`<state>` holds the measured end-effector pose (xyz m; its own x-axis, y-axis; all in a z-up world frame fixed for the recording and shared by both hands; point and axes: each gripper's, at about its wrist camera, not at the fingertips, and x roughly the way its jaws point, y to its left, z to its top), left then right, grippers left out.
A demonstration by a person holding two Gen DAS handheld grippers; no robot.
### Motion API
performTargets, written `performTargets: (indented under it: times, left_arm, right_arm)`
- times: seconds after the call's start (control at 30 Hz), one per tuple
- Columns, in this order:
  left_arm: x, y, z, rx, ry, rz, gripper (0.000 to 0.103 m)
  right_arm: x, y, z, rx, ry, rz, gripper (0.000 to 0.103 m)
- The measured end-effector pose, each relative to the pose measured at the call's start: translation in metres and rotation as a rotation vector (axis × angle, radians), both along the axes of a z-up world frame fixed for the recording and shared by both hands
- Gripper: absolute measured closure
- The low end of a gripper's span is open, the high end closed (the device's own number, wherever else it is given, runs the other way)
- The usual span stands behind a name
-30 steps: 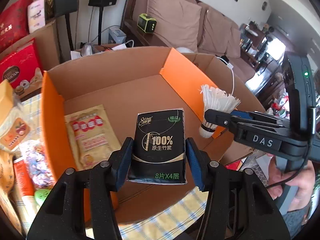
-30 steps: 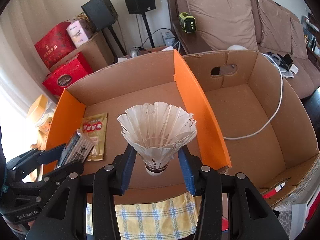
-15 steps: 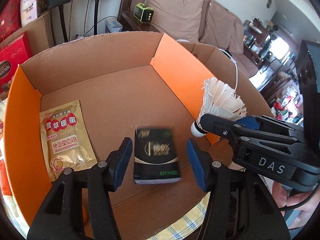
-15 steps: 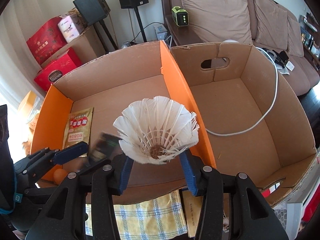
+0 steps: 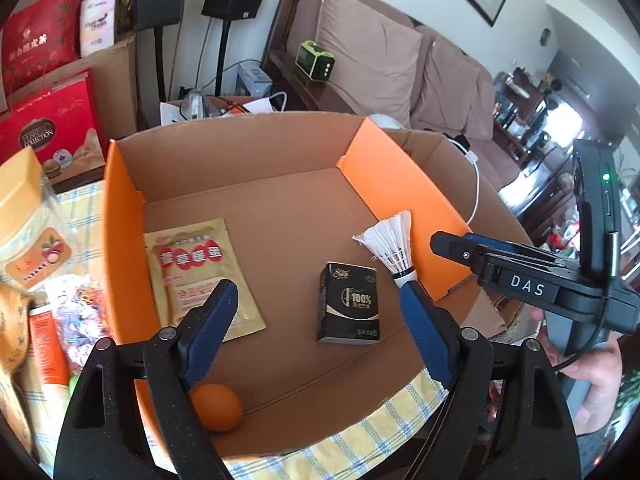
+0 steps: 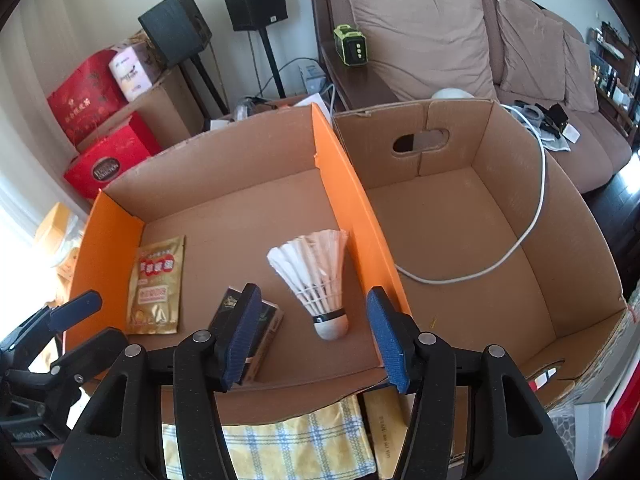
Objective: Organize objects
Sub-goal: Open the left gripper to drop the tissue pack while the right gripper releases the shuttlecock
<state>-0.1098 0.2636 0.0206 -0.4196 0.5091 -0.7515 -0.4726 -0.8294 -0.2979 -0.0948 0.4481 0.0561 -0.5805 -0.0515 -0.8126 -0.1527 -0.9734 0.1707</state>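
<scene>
A black tissue pack [image 5: 348,304] lies flat on the floor of the orange-walled cardboard box [image 5: 120,240]. My left gripper [image 5: 317,290] hovers above it, its jaws opening, and the pads touch nothing. A white shuttlecock [image 6: 316,276] lies on the same floor by the orange divider, cork end toward me. Over it my right gripper [image 6: 313,294] is opening too, clear of the feathers. In the right wrist view the tissue pack [image 6: 268,320] is half hidden behind one finger. The shuttlecock [image 5: 394,246] rests just right of the pack.
A gold sachet [image 5: 196,272] and an orange ball [image 5: 216,406] also lie in the box. A second cardboard box [image 6: 460,220] on the right holds a white cable [image 6: 532,220]. Snack packets [image 5: 40,248] crowd the left. A yellow checked cloth [image 6: 288,440] lies under the front edge.
Both grippers opened. The tissue pack dropped from my left jaws to the box floor, and the shuttlecock fell from my right jaws beside it.
</scene>
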Motion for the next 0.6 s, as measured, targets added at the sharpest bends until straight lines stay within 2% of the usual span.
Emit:
performTargets:
  times: [0.23,0.43,0.53,0.57,0.6]
  left_arm:
    - [0.006,-0.031,0.024,-0.021,0.072,0.029,0.021]
    - [0.01,-0.062,0.035,-0.033,0.095,0.074,0.02]
    - [0.01,-0.081,0.034,-0.034,0.081,0.124,0.018]
    - [0.01,-0.087,0.034,-0.03,0.071,0.138,0.011]
    - [0.009,-0.095,0.033,-0.02,0.062,0.155,0.007]
  right_arm:
    - [0.009,-0.022,0.017,-0.007,0.054,0.044,0.044]
    - [0.012,-0.052,0.031,0.019,0.086,0.1,0.04]
    - [0.014,-0.067,0.036,0.032,0.106,0.12,0.027]
    - [0.014,-0.072,0.036,0.031,0.111,0.126,0.021]
    - [0.015,-0.076,0.037,0.032,0.113,0.132,0.019]
